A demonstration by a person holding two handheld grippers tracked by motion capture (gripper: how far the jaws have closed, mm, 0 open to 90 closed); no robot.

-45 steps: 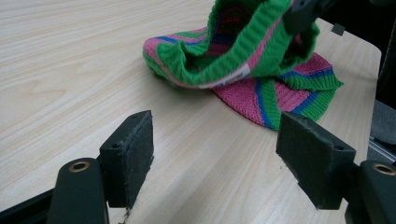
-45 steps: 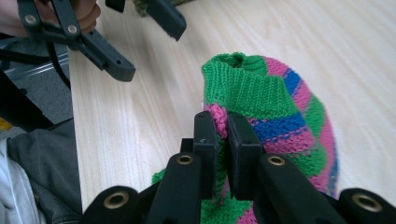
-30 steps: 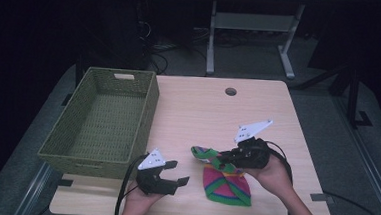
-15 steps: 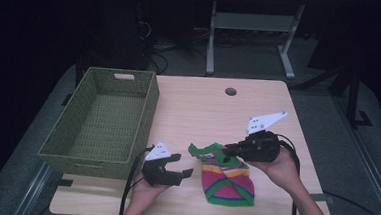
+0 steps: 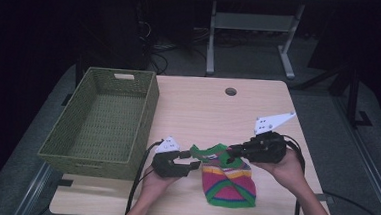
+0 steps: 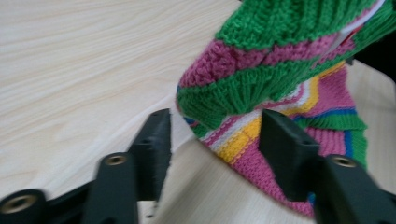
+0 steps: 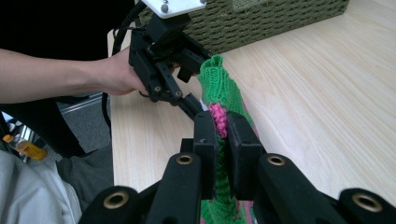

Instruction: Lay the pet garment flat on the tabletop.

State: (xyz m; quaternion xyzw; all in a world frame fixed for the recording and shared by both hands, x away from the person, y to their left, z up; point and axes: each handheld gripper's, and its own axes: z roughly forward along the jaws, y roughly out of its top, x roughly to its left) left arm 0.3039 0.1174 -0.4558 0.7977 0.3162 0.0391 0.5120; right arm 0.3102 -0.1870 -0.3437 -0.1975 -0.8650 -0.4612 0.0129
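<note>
While the right gripper (image 5: 231, 154) is clamped on the green cuff of the knitted sock (image 5: 228, 182), the lower part of the sock lies flat on the table (image 5: 198, 110), near the front edge and a little right of the middle. In the right gripper view the two black jaws stand together with a thin fold of pink and green knit pressed between them — the grip is firm and the cuff is raised a little from the wood.

The left gripper (image 5: 191, 163) is at the other end of the same cuff, just beside the wicker basket (image 5: 102, 124). Its jaws have just been closing, but they are not yet on the fabric. In the left gripper view they stand apart; the green and pink edge of the sock (image 6: 280, 84) hangs above and between them, and I see a gap between the left pad and the knit. The right pad is very near the striped part, maybe in front of it; I cannot tell if it touches.

So the cuff is stretched between the two tools — the right one holds its right end, the left one is around its left end without pressing. In the right gripper view the left gripper (image 7: 189, 70) is just behind the green rim of the sock (image 7: 219, 88), held by the person's hand (image 7: 116, 74).

The basket stands at the left side of the table, apart from the sock.
</note>
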